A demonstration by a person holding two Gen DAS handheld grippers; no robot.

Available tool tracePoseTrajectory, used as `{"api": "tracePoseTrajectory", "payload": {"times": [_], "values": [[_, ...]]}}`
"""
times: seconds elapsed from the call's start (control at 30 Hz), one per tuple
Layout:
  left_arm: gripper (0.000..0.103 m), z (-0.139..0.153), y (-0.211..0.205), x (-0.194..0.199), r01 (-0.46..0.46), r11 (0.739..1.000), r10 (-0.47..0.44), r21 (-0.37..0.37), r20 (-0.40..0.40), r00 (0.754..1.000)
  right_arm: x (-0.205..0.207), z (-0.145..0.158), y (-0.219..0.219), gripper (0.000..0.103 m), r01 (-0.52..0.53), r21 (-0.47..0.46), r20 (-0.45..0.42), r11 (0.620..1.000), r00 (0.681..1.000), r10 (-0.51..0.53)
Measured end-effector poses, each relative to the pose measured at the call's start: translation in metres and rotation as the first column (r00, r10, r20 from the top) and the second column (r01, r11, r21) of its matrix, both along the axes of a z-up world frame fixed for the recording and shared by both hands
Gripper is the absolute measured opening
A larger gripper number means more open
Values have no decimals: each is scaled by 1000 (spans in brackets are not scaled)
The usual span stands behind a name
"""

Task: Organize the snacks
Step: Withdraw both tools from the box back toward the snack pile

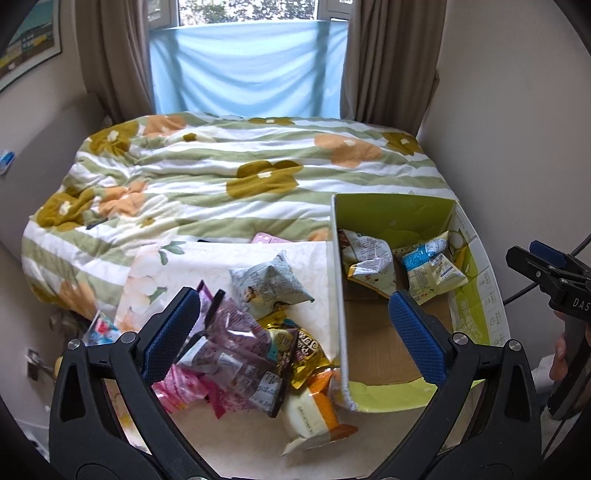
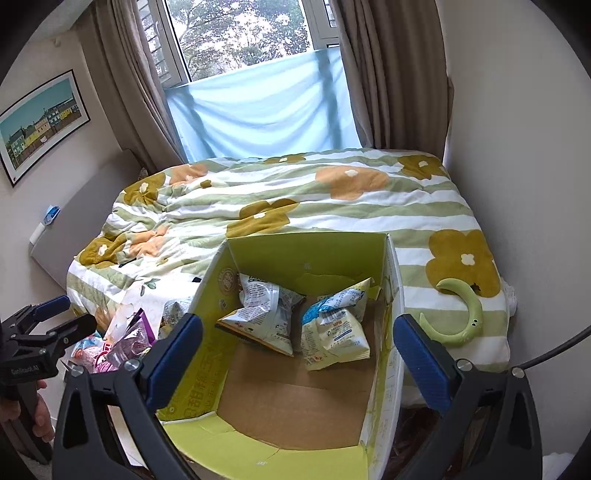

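A green cardboard box stands open at the foot of the bed. Two pale snack bags lie against its far wall: a white and yellow one and a blue and cream one. My right gripper hangs open above the box with nothing between its fingers. Left of the box a heap of snack packets lies on a white floral cloth, with a grey bag behind it. Over the heap and the box wall my left gripper spreads wide open, empty.
A flowered green-striped duvet covers the bed beyond. A pale green crescent object lies on it right of the box. Walls close in on both sides, and curtains frame a window at the back. A pink item peeks out behind the cloth.
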State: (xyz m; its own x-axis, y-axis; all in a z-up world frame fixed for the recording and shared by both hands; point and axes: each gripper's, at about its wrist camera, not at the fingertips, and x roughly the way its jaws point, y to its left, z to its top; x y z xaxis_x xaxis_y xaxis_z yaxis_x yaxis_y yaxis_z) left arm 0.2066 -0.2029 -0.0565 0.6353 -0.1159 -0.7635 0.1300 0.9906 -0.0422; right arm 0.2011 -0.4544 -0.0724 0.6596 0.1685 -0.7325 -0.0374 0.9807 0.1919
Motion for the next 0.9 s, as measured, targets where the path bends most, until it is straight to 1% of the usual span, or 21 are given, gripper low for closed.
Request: {"api": "tracePoseTrajectory", "payload": {"times": [0.13,0.33,0.47,0.6,0.77,0.83,0.9], "values": [[101,7,41,-26,-25,1000,25,-16,24,999,-25,8,25,103,8,-27,32,1000,999,-7],[101,4,103,-64,-22,999,23,-31,24,999,-65,19,65,103,28,8,69,1000,997,-29],[101,-4,140,-86,-2,999,3,-42,19,1000,-90,20,95,103,50,25,88,998,995,-52],[101,-19,168,-104,28,998,-28,-49,10,1000,-110,11,125,103,75,37,79,996,994,-78],[101,-44,192,-115,70,996,-71,-51,-17,997,-133,-8,158,103,97,39,51,995,994,-99],[101,-56,198,-118,97,995,-98,-39,-26,995,-141,-17,169,103,106,41,36,994,994,-108],[101,-70,198,-118,125,992,-125,-10,-40,991,-146,-28,177,103,114,39,20,993,993,-114]]}}
